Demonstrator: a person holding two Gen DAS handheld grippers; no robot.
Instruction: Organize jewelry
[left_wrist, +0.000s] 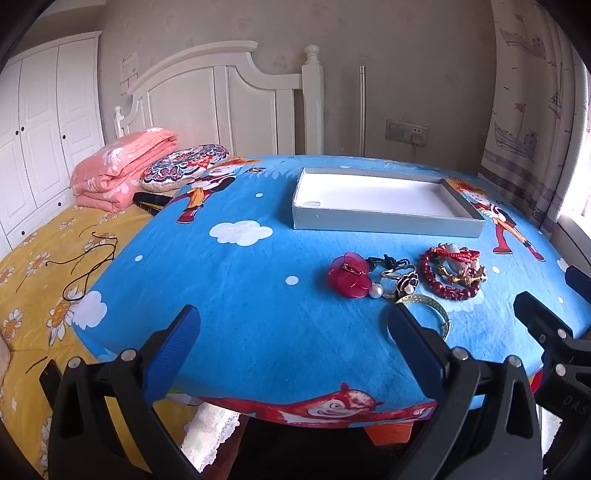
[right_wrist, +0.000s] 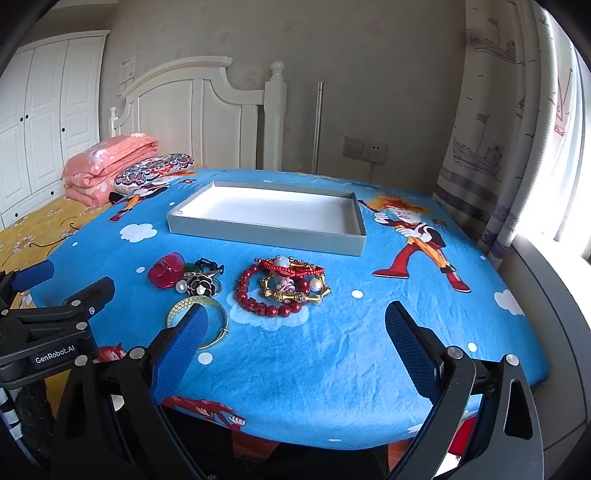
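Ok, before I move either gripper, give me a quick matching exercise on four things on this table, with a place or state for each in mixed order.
Things:
1. grey tray
2. red bead bracelet
3. gold bangle
4. red petal flower piece

Places or states:
A. partly hidden behind the right gripper's left finger
B. far side of the table, nothing inside
C. leftmost piece of the jewelry cluster
D. ringed around gold and pearl pieces

Pairs: 1-B, 2-D, 3-A, 4-C
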